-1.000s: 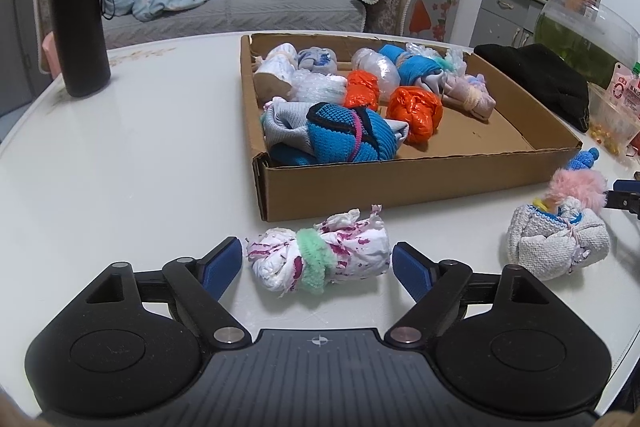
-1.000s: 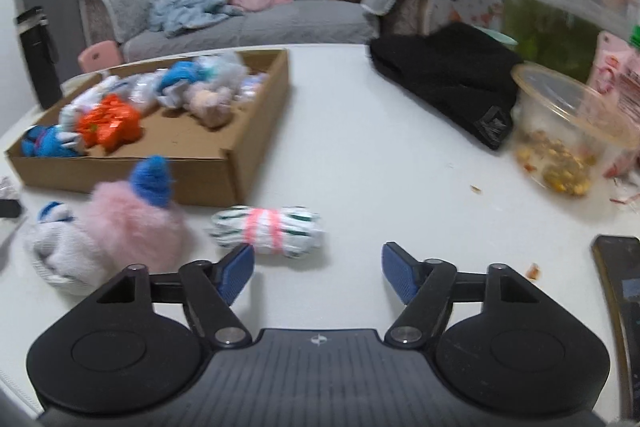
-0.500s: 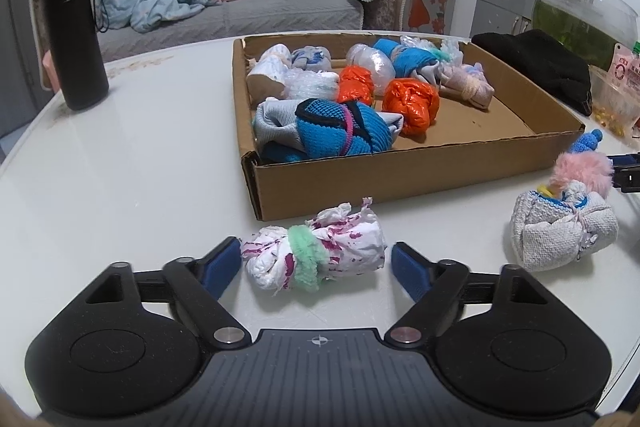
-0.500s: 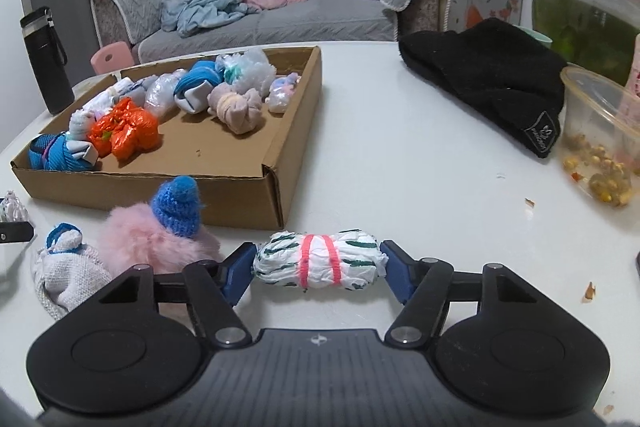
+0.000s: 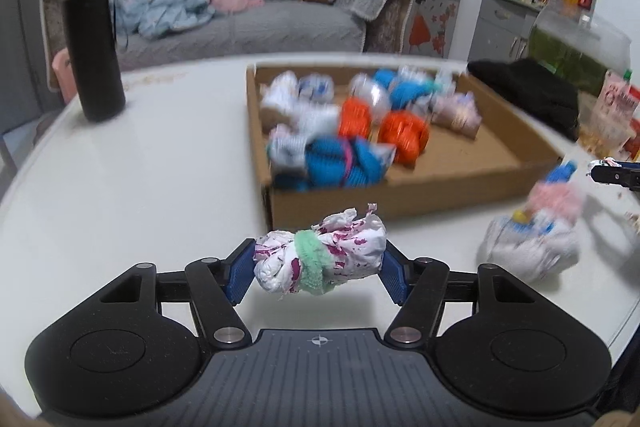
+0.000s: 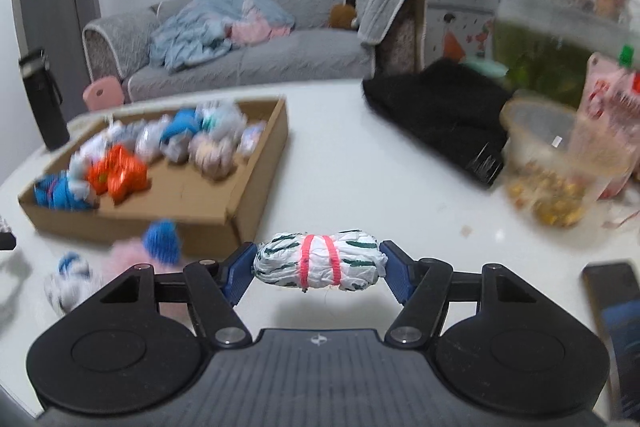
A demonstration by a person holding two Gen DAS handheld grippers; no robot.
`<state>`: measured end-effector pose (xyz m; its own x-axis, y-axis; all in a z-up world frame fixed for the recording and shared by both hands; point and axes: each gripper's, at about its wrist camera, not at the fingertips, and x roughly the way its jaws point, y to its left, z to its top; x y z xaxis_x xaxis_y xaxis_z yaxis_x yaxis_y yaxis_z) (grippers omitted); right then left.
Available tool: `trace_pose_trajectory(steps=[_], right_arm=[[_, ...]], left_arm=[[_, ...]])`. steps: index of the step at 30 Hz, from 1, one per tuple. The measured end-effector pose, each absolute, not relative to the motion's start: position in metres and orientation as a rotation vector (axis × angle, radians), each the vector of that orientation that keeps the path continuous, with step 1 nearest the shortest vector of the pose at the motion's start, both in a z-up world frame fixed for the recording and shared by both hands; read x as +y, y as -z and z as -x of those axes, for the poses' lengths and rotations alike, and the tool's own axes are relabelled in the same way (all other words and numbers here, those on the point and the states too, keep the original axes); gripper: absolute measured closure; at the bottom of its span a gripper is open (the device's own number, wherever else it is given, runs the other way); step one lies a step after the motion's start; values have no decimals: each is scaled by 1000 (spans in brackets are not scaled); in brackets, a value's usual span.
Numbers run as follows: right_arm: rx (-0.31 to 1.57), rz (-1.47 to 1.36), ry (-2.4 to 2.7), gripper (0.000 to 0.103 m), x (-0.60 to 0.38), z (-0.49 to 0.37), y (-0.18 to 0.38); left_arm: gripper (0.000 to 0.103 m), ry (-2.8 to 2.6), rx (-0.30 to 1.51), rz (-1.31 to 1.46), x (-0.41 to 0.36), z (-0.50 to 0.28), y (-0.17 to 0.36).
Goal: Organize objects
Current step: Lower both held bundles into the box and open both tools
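Two bundles are up off the table (image 5: pixel 132 163) at once here, one per gripper, both just in front of the cardboard box (image 5: pixel 404 195).

Leftmost relative to the box is the black bottle (image 5: pixel 94 43), standing well off its far-left side. Then the left gripper (image 5: pixel 318 269): its jaws have just been closing and are now clamped end-to-end on the white-and-magenta bundle with the green band (image 5: pixel 320 261), which hangs clear of the table right by the box's front-left corner. Off the box's front-right corner sits the pink-and-white knit bundle with the blue pompom (image 5: pixel 536 227), not yet picked up. The right gripper (image 6: pixel 318 265) has also just been closing and is clamped on the white-and-green bundle with the pink bands (image 6: pixel 320 261), lifted near that same front-right corner.

What worries me: both grips are only on the squishy ends, so a bundle could sag or slip out mid-carry. The box's left half is already packed with rolled bundles, so dropping on top could knock some around. Coming in low could also clip the box's front wall and shove it.
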<state>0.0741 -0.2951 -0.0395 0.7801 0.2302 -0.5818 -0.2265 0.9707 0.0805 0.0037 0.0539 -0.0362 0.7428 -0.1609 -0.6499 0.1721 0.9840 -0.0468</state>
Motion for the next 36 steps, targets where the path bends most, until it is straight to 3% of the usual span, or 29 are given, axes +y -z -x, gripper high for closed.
trace_pose_trajectory(steps=[9,15,28,36], right_arm=[[480,51,-400,40,-264,-106,-35],[463,155,-564,40,-216,-140,-47],[644,300,-649,40,-193,-166,12],[685,369,-672,40,-190,-167,26]], left_arm=[[34,264,550,-81,12,-46,-53],[34,352,536,-79,-34,-96,-76],[34,425,750,-66,-73,-158,16],[34,437,785,-157,-82,-174,49]])
